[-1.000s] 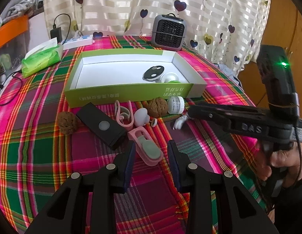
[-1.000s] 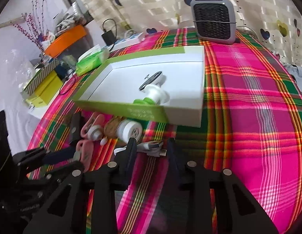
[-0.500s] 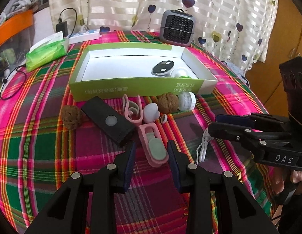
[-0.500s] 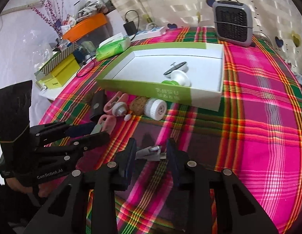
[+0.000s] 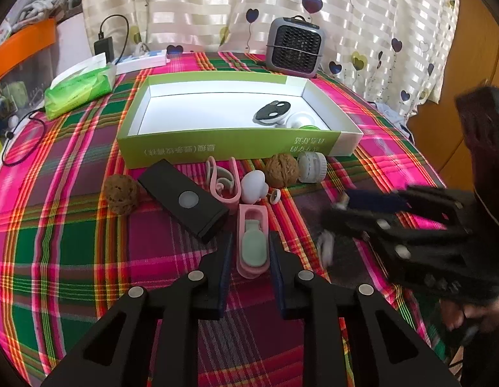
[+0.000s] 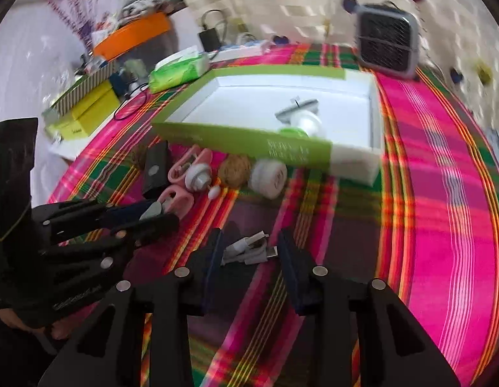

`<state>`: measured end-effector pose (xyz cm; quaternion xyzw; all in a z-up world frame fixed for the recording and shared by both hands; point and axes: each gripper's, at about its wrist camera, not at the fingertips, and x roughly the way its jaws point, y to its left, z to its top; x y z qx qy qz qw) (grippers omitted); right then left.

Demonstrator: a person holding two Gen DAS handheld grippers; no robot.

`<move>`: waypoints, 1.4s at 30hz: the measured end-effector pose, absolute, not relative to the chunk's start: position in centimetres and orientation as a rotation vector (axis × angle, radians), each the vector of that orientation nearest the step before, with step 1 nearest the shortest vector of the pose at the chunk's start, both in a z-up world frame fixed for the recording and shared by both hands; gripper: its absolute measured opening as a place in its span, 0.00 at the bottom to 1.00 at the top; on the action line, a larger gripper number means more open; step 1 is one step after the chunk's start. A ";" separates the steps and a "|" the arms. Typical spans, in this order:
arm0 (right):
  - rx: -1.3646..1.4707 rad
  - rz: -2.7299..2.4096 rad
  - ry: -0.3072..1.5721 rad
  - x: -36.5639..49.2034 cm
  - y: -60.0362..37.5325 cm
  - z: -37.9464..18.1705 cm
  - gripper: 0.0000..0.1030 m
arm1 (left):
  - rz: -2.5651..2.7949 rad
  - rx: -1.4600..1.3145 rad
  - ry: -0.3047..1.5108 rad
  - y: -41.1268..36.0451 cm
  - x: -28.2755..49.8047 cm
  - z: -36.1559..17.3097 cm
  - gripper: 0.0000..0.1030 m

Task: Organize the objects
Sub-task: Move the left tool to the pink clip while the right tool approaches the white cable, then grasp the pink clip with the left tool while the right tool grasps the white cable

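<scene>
Clutter lies strewn on the plaid surface (image 5: 72, 225) in front of the green box (image 5: 217, 148), which already holds a black-and-white disc (image 5: 272, 113) and a white knob (image 5: 299, 120), so the rest is likely meant to follow. The left tool (image 5: 249, 251) is spread, its fingers on either side of the pink clip (image 5: 252, 242) without pinching it, placed as if to close on it next. The right tool (image 6: 249, 251) is also spread, straddling the white cable (image 6: 249, 250), which lies loose between the fingers; I judge both hands are lined up for a grab at once. Two walnuts (image 5: 281, 171), a black case (image 5: 181, 198), a pink hook (image 5: 223, 182) and a white cap (image 5: 312, 167) wait just beside the box wall. Compared with half a second ago, the left tool has moved forward so the clip now sits between its fingers, and the right tool has swung over the cable, blurring its view.
</scene>
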<state>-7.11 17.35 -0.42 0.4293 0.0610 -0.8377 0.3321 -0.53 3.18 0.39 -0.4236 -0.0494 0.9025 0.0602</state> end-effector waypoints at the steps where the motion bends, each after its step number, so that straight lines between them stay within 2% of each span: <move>1: 1.112 -2.183 0.174 -7.6 17.2 -0.5 0.35 | 2.730 -1.282 -0.150 3.1 -0.5 0.4 0.20; 7: 1.117 -2.225 0.158 -7.6 17.8 0.0 0.35 | 2.728 -1.277 -0.143 3.1 -0.4 0.3 0.20; 13: 1.216 -2.280 -0.071 -6.9 19.3 -0.6 0.37 | 2.725 -1.276 -0.145 3.2 -0.4 0.3 0.20; 18: 1.230 -2.281 -0.147 -7.4 18.4 -0.6 0.37 | 2.724 -1.276 -0.147 3.1 -0.4 0.3 0.20; 22: 1.231 -2.298 -0.128 -7.9 17.7 -0.5 0.38 | 2.725 -1.276 -0.144 3.2 -0.5 0.3 0.20; 25: 1.205 -2.302 -0.004 -7.6 16.7 -0.4 0.37 | 2.723 -1.274 -0.147 3.0 -0.5 0.3 0.20; 26: 1.197 -2.307 0.031 -7.4 16.6 -0.4 0.35 | 2.723 -1.274 -0.148 3.1 -0.5 0.3 0.20; 27: 1.189 -2.313 0.067 -7.3 16.4 -0.5 0.26 | 2.722 -1.274 -0.149 3.1 -0.4 0.3 0.20; 28: 1.185 -2.309 0.083 -7.3 16.5 -0.5 0.23 | 2.721 -1.273 -0.149 3.2 -0.5 0.3 0.20; 32: 1.169 -2.300 0.116 -7.1 16.7 -0.6 0.23 | 2.717 -1.272 -0.144 3.2 -0.5 0.3 0.19; 34: 1.164 -2.295 0.120 -6.9 16.8 -0.6 0.23 | 2.712 -1.272 -0.145 3.2 -0.6 0.3 0.15; 42: 1.145 -2.282 0.072 -6.2 17.9 -0.4 0.23 | 2.709 -1.247 -0.154 3.3 -0.2 0.6 0.15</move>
